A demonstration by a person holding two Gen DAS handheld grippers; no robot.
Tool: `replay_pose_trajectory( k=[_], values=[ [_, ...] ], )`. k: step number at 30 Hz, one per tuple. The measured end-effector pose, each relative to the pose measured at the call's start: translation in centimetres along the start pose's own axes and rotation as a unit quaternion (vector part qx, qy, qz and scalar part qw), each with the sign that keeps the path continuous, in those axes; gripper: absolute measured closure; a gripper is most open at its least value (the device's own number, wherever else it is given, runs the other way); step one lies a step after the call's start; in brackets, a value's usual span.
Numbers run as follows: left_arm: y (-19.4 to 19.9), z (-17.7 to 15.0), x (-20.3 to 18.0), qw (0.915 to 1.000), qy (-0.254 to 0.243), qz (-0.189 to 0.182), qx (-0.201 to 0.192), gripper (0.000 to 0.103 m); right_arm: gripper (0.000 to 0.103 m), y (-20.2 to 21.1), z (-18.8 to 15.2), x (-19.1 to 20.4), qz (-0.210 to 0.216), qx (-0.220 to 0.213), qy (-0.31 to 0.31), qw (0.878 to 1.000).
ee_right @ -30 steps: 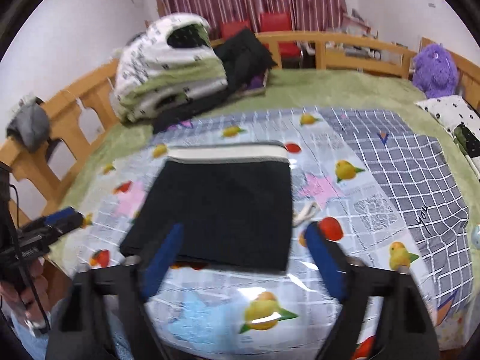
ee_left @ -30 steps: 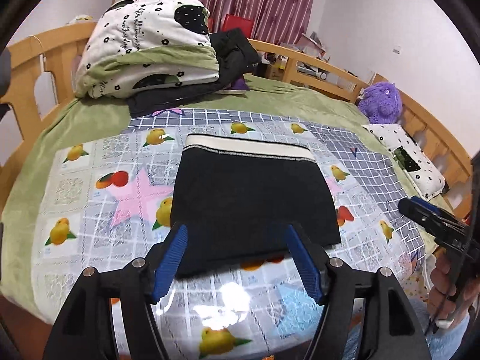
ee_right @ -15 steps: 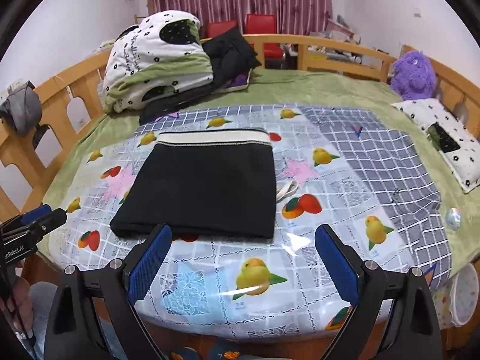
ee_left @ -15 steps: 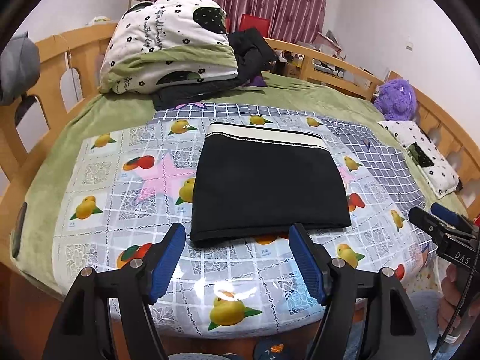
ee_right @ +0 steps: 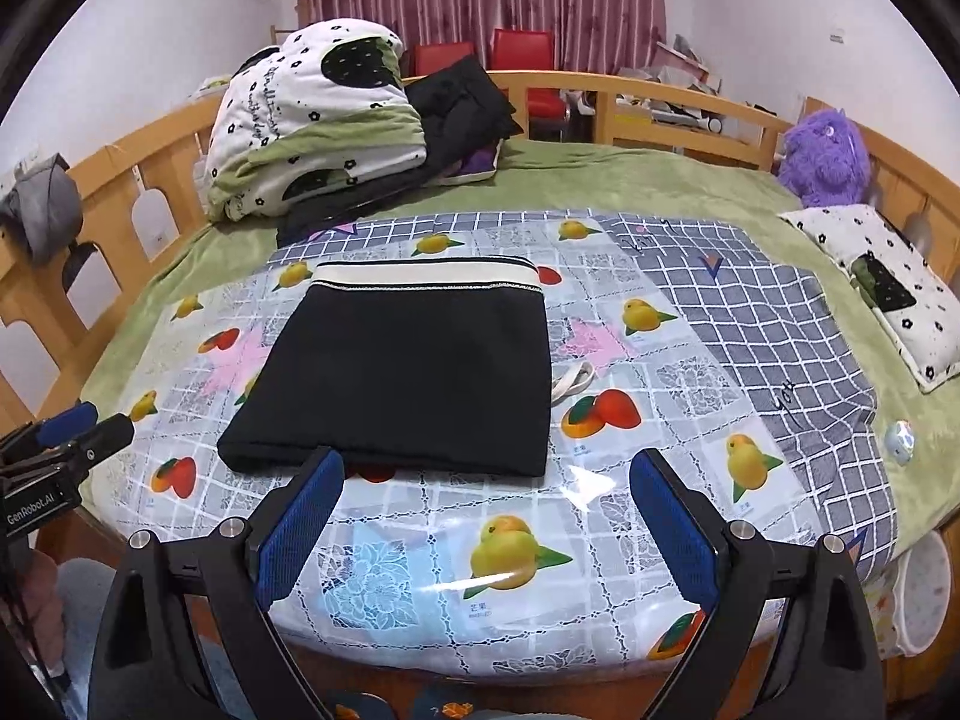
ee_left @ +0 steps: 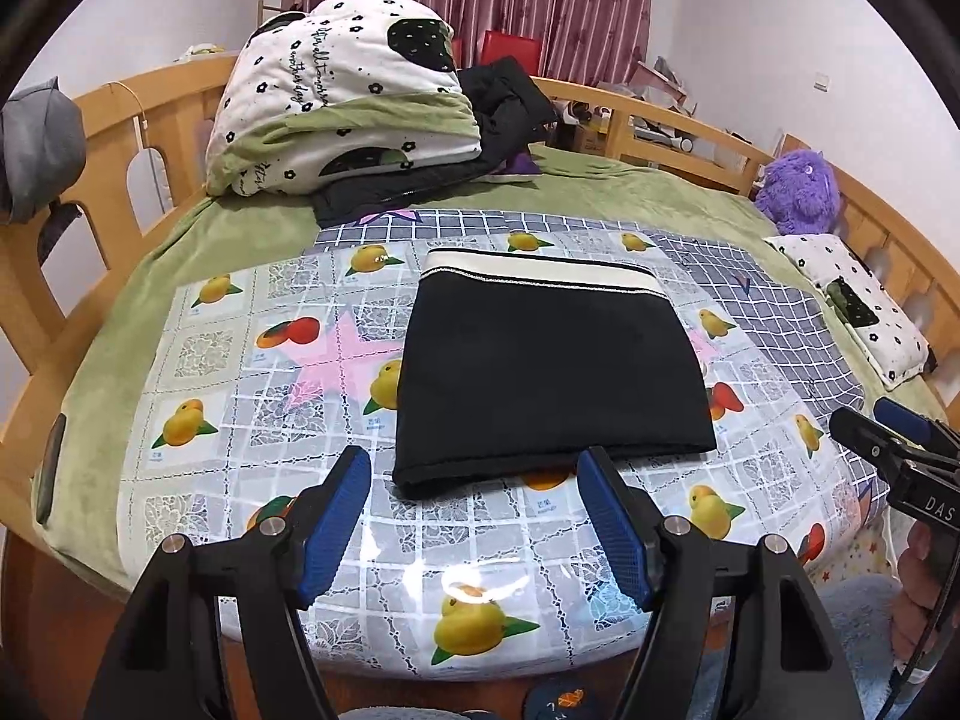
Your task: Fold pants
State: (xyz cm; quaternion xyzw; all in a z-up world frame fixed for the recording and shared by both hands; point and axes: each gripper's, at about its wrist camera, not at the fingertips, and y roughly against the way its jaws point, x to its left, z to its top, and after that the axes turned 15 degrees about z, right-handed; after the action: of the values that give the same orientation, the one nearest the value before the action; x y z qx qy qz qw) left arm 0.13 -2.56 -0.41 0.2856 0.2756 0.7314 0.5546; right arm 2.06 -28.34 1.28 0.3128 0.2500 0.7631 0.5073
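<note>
The black pants (ee_left: 552,372) lie folded into a flat rectangle on the fruit-print plastic sheet, their white waistband at the far edge; they also show in the right wrist view (ee_right: 408,372). A white drawstring (ee_right: 573,381) pokes out at their right side. My left gripper (ee_left: 474,480) is open and empty, held near the sheet's front edge just short of the pants. My right gripper (ee_right: 486,486) is open and empty, also at the front edge. Each gripper shows at the edge of the other's view.
The fruit-print sheet (ee_left: 240,396) covers a green bed with wooden rails (ee_left: 36,264). A folded flowered quilt (ee_left: 342,96) and dark clothes (ee_left: 504,102) lie at the back. A purple plush toy (ee_right: 825,156) and a flowered pillow (ee_right: 888,288) are at the right.
Both grippers have pulled back from the folded pants toward the bed's front edge and stayed open. The pants have not moved.
</note>
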Motion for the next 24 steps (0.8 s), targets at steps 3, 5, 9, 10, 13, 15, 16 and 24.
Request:
replay_pose_trajectory(
  k=[3, 5, 9, 10, 13, 15, 16, 24],
  values=[
    [0.00, 0.03, 0.02, 1.0000, 0.002, -0.002, 0.000, 0.033, 0.008, 0.01, -0.04, -0.03, 0.001, 0.000, -0.002, 1.000],
    [0.00, 0.05, 0.03, 1.0000, 0.002, -0.002, 0.000, 0.033, 0.008, 0.01, -0.04, -0.05, 0.002, 0.000, -0.001, 1.000],
    [0.04, 0.04, 0.04, 1.0000, 0.001, -0.002, -0.001, 0.033, 0.008, 0.02, -0.05, -0.08, 0.003, 0.000, -0.001, 1.000],
    [0.04, 0.04, 0.03, 1.0000, 0.001, -0.001, -0.001, 0.033, 0.008, 0.04, -0.06, -0.14, 0.003, 0.000, -0.001, 1.000],
    [0.05, 0.04, 0.02, 1.0000, 0.001, -0.001, -0.002, 0.033, 0.008, 0.06, -0.05, -0.14, 0.004, -0.001, -0.001, 1.000],
    [0.05, 0.04, 0.03, 1.0000, 0.001, -0.001, -0.001, 0.033, 0.008, 0.09, -0.05, -0.17, 0.005, -0.002, -0.001, 1.000],
    [0.06, 0.07, 0.06, 1.0000, 0.002, -0.001, -0.001, 0.033, 0.008, 0.10, -0.06, -0.18, 0.005, -0.002, -0.001, 1.000],
    [0.06, 0.13, 0.12, 1.0000, -0.001, 0.000, -0.002, 0.033, 0.008, 0.18, -0.12, -0.14, 0.005, -0.003, 0.003, 1.000]
  ],
)
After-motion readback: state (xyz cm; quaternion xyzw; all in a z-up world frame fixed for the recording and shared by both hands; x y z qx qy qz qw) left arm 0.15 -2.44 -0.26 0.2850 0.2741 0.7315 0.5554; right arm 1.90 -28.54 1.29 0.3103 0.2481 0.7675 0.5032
